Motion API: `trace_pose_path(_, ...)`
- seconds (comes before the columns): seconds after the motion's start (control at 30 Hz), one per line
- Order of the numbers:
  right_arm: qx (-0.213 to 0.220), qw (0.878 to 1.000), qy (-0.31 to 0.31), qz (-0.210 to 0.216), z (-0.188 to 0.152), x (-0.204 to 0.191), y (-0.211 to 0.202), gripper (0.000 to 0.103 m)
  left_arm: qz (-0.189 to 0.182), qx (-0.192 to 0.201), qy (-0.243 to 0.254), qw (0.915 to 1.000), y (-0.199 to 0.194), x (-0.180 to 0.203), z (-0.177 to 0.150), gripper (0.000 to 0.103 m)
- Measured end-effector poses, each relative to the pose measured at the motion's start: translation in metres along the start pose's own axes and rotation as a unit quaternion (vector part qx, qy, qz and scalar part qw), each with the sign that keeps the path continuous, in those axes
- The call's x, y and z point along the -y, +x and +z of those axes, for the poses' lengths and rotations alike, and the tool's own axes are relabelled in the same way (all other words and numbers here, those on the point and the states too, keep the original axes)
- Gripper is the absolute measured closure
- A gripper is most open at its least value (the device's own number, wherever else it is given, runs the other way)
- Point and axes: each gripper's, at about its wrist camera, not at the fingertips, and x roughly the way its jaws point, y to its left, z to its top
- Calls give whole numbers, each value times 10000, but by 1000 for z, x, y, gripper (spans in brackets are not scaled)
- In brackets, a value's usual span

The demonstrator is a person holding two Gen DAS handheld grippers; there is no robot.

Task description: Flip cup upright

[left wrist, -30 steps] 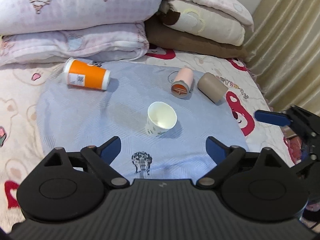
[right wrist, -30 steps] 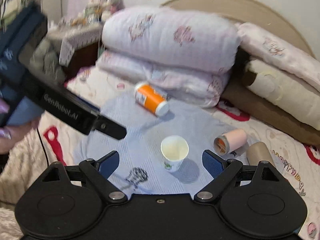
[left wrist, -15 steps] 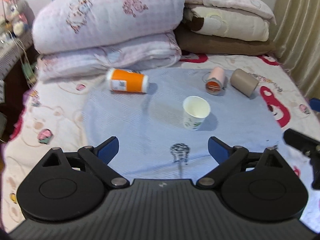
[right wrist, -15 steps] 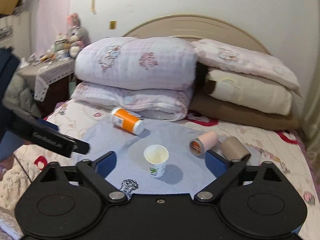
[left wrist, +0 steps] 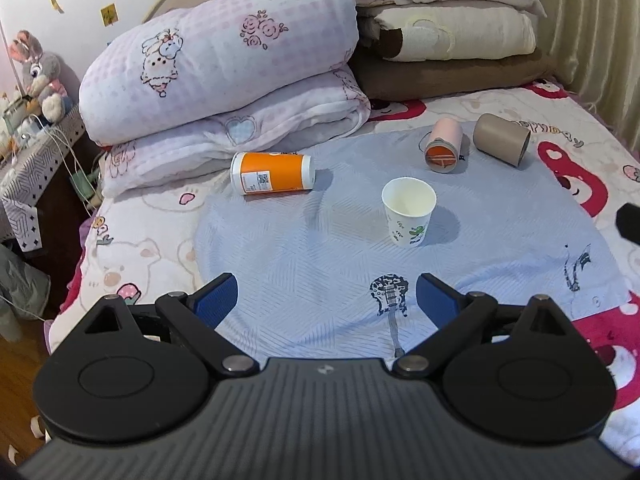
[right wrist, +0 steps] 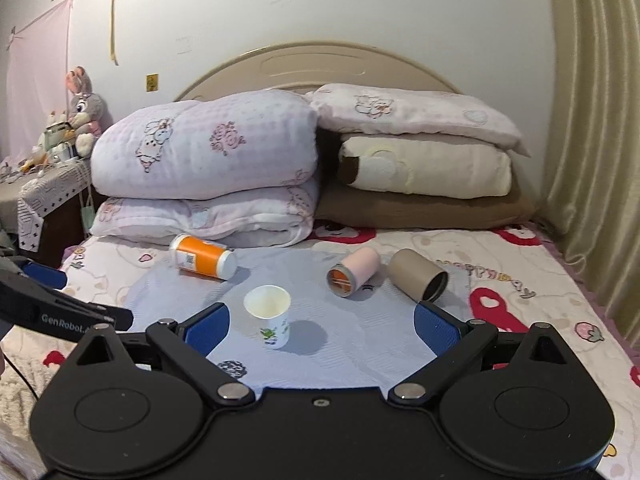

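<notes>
The cup (left wrist: 409, 211) stood upright on the blue cloth (left wrist: 320, 248). Behind it lay an orange can (left wrist: 272, 172), pink tube (left wrist: 444, 149) and brown tube (left wrist: 501, 139). Both grippers, left (left wrist: 326, 300) and right (right wrist: 322, 322), were wide open, holding nothing.

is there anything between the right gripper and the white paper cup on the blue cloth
Nothing visible. The white paper cup stands upright on the blue cloth, just beyond the open right gripper, with only bare cloth between them.

I see a white paper cup (left wrist: 409, 211) with green print, an orange canister (left wrist: 272, 173), pink tube (left wrist: 444, 143), tan tube (left wrist: 501, 139), on a pale blue cloth (left wrist: 320, 272).
</notes>
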Motion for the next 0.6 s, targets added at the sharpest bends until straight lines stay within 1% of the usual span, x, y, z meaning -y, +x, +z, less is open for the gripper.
trace_pose_path(0.33, -109, 9998, 37, -161, -11, 2, -3, 3, -180, 85, -258, 9995, -2, -2, -11, 6)
trace_pose_path(0.5, -162, 9996, -74, -203, -13, -2, 1, 3, -266, 21, -443, 9987, 1, -9, -13, 6)
trace_pose_path(0.6, -200, 9996, -40, -197, -14, -2, 3, 3, -324, -33, -489, 9983, 4, -11, -14, 6)
